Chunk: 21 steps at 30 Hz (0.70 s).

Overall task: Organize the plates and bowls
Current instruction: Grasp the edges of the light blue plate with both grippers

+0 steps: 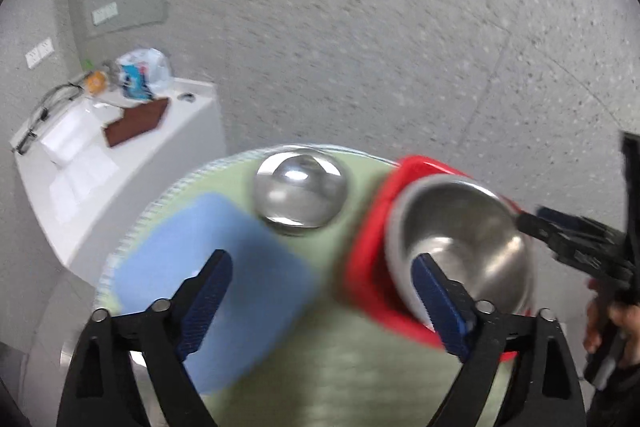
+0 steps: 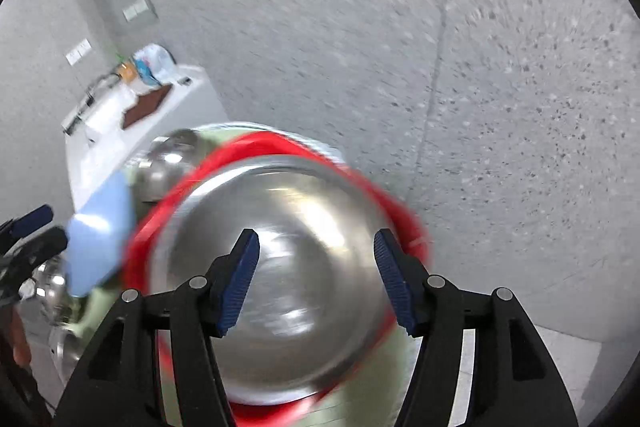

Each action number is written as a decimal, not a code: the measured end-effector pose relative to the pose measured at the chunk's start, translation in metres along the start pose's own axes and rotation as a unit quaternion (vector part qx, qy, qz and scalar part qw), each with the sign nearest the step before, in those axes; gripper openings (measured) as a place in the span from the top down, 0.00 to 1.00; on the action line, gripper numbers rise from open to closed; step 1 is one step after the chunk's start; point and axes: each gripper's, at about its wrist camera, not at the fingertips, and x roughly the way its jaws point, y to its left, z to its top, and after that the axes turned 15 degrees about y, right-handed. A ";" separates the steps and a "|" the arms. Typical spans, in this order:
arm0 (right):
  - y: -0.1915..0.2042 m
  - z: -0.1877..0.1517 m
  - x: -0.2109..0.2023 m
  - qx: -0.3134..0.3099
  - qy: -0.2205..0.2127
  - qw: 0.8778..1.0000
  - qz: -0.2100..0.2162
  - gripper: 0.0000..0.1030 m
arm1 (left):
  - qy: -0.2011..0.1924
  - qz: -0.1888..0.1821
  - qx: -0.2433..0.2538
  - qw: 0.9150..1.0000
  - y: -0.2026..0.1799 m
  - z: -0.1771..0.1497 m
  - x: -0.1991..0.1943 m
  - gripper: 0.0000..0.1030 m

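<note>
A steel bowl (image 1: 472, 247) sits on a red square plate (image 1: 372, 267) on the right of a round green table (image 1: 328, 379). A blue square plate (image 1: 216, 283) lies at the left, and a second steel bowl (image 1: 300, 191) stands upside down behind it. My left gripper (image 1: 324, 263) is open above the table, between the blue plate and the red plate. My right gripper (image 2: 316, 247) is open just above the steel bowl (image 2: 280, 267) on the red plate (image 2: 412, 227); it also shows in the left wrist view (image 1: 568, 239) at the bowl's right rim. Both views are blurred.
A white cabinet (image 1: 132, 163) with papers, a brown folder, cables and a plastic bag stands behind the table at the left. Grey speckled floor (image 1: 400, 27) surrounds the table. More shiny steel ware (image 2: 52, 287) shows at the table's left edge in the right wrist view.
</note>
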 end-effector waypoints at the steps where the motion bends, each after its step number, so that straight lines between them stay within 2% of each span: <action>1: 0.014 -0.007 -0.004 0.000 -0.004 1.000 0.011 0.38 | -0.003 0.008 -0.002 1.000 0.016 -0.003 -0.009 0.08; 3: 0.048 -0.023 -0.009 0.006 -0.010 0.999 0.044 0.30 | 0.000 0.025 -0.007 1.000 0.052 -0.010 -0.021 0.08; 8: 0.131 -0.054 0.005 0.019 -0.008 0.994 0.112 0.29 | 0.030 0.049 -0.020 0.998 0.118 -0.020 -0.023 0.08; 14: 0.190 -0.062 0.060 0.052 0.029 0.992 0.114 0.29 | 0.073 0.050 -0.016 0.996 0.158 -0.013 0.004 0.08; 21: 0.208 -0.050 0.115 0.075 0.059 0.992 0.079 0.29 | 0.135 0.061 -0.002 0.989 0.164 0.013 0.069 0.11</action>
